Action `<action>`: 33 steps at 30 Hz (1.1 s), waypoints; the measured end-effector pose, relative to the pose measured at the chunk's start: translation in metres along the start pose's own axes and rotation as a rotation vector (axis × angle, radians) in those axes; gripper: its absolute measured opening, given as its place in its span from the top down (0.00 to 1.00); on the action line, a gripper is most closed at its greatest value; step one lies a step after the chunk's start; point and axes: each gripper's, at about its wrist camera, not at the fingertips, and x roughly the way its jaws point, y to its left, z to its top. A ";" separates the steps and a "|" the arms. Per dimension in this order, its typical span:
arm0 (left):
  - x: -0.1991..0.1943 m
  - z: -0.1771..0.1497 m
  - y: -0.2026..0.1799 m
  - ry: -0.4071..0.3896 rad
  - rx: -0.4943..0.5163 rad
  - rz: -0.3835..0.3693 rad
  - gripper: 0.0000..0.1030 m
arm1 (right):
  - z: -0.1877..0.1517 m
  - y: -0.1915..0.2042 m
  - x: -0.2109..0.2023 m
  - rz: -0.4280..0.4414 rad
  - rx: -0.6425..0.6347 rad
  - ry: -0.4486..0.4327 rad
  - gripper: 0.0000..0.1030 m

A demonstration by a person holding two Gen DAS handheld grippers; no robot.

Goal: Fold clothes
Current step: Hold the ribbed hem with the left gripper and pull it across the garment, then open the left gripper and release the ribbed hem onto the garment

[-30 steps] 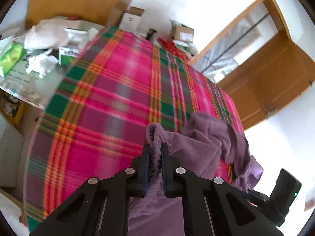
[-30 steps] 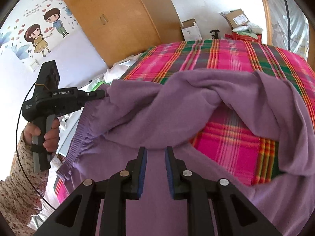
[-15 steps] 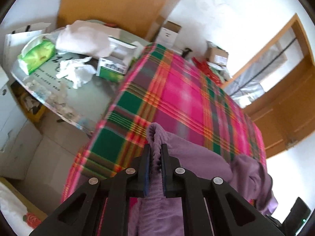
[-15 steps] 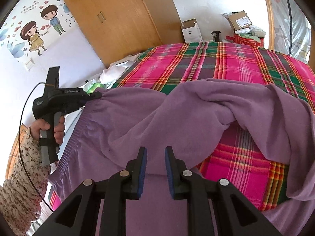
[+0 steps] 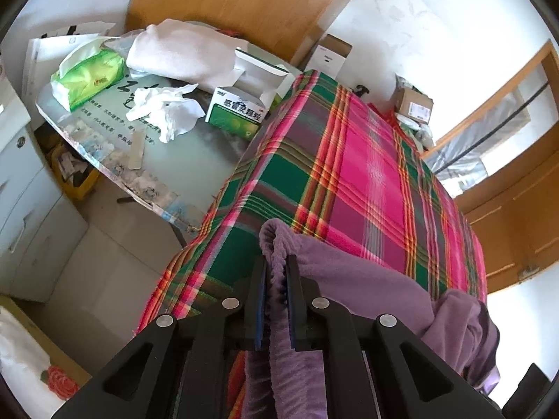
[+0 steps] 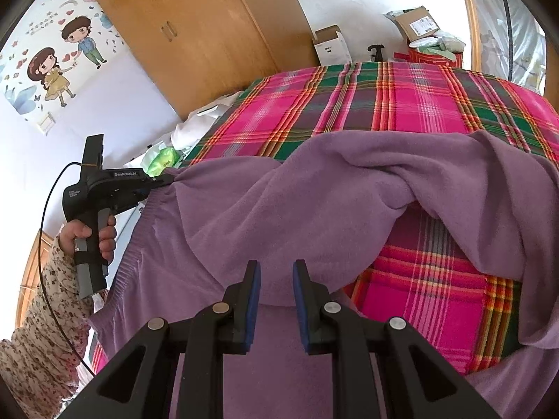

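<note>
Since a second ago the left tool [image 5: 276, 281] has carried its pinch of the purple garment [image 6: 314, 192] out to the left edge of the bed [image 6: 401, 104], so its view now takes in the cluttered desk [image 5: 181, 160] beside the bed. Its fingers are nearly closed, with a ribbed hem fold of the garment bunched between the blue pads.

"GenRobot.AI" is printed in white on the left tool's black body, seen from the right wrist; smaller lettering on its rear is too small to read. On the desk a green-and-white box [image 5: 236, 113] bears "999" and a line of Chinese characters, and more Chinese text shows under the desk's glass top.

The garment is a soft, fleecy purple knit with a ribbed band along one edge. It is stretched up from the left tool and drapes in loose folds across the near part of the plaid bed, with a gap where the plaid shows through.

The right tool [image 6: 276, 279] hovers over the garment's near side, fingers parted with nothing between them.

A green tissue pack [image 5: 89, 78], crumpled tissues [image 5: 167, 111] and a white cloth [image 5: 181, 54] crowd the desk.
</note>
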 end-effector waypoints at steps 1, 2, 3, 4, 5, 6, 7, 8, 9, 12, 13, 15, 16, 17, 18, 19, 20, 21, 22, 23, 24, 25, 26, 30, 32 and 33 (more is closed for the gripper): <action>-0.006 -0.004 0.000 0.003 0.010 0.001 0.87 | -0.002 0.001 -0.003 0.000 -0.004 -0.003 0.81; -0.012 -0.009 0.000 0.005 0.020 0.002 0.84 | -0.003 0.003 -0.006 0.003 -0.011 -0.005 0.81; -0.018 -0.013 -0.001 0.008 0.029 0.003 0.82 | -0.005 0.005 -0.009 0.006 -0.019 -0.005 0.81; -0.023 -0.018 -0.001 0.010 0.039 0.004 0.79 | -0.007 0.008 -0.012 0.009 -0.029 -0.006 0.81; -0.029 -0.022 -0.001 0.013 0.049 0.004 0.78 | -0.010 0.011 -0.016 0.012 -0.040 -0.007 0.81; -0.035 -0.026 -0.001 0.016 0.059 0.005 0.78 | -0.013 0.014 -0.019 0.015 -0.051 -0.009 0.81; -0.041 -0.031 -0.002 0.018 0.069 0.006 0.78 | -0.016 0.018 -0.022 0.021 -0.061 -0.008 0.81; -0.047 -0.035 -0.002 0.021 0.078 0.007 0.78 | -0.021 0.021 -0.024 0.029 -0.071 -0.005 0.81; -0.053 -0.040 -0.002 0.023 0.088 0.008 0.77 | -0.026 0.025 -0.026 0.037 -0.082 0.002 0.81; -0.070 -0.055 0.000 0.032 0.112 0.017 0.75 | -0.044 0.038 -0.027 0.054 -0.131 0.032 0.81; -0.075 -0.063 0.003 0.036 0.113 0.026 0.75 | -0.050 0.043 -0.028 0.052 -0.147 0.039 0.81; -0.085 -0.079 0.009 0.043 0.115 0.046 0.75 | -0.060 0.051 -0.028 0.069 -0.164 0.054 0.81; -0.089 -0.086 0.010 0.047 0.119 0.049 0.75 | -0.065 0.054 -0.028 0.079 -0.166 0.060 0.81; -0.092 -0.092 0.009 0.051 0.134 0.043 0.75 | -0.069 0.055 -0.029 0.084 -0.167 0.062 0.81; -0.094 -0.099 0.007 0.055 0.154 0.033 0.75 | -0.072 0.057 -0.029 0.087 -0.166 0.065 0.81; -0.094 -0.103 0.006 0.060 0.161 0.020 0.75 | -0.075 0.059 -0.028 0.091 -0.162 0.068 0.81; -0.093 -0.105 0.006 0.065 0.157 0.006 0.75 | -0.077 0.061 -0.027 0.098 -0.157 0.072 0.81; -0.091 -0.106 0.006 0.071 0.150 -0.010 0.75 | -0.080 0.063 -0.027 0.104 -0.152 0.075 0.81; -0.090 -0.107 0.006 0.076 0.143 -0.025 0.75 | -0.083 0.065 -0.026 0.110 -0.153 0.079 0.81; -0.088 -0.108 0.005 0.078 0.139 -0.042 0.75 | -0.085 0.068 -0.026 0.114 -0.157 0.081 0.81; -0.084 -0.109 0.005 0.091 0.141 -0.058 0.75 | -0.088 0.070 -0.025 0.117 -0.162 0.086 0.81; -0.078 -0.111 0.004 0.113 0.138 -0.054 0.75 | -0.090 0.072 -0.024 0.118 -0.162 0.090 0.81; -0.072 -0.112 0.004 0.136 0.133 -0.039 0.75 | -0.092 0.073 -0.023 0.119 -0.160 0.093 0.81; -0.063 -0.115 0.002 0.164 0.133 -0.042 0.75 | -0.095 0.077 -0.020 0.124 -0.151 0.096 0.81; -0.062 -0.115 0.004 0.157 0.120 -0.053 0.75 | -0.095 0.078 -0.020 0.125 -0.149 0.098 0.81; -0.061 -0.115 0.007 0.156 0.107 -0.062 0.75 | -0.095 0.079 -0.020 0.126 -0.148 0.099 0.81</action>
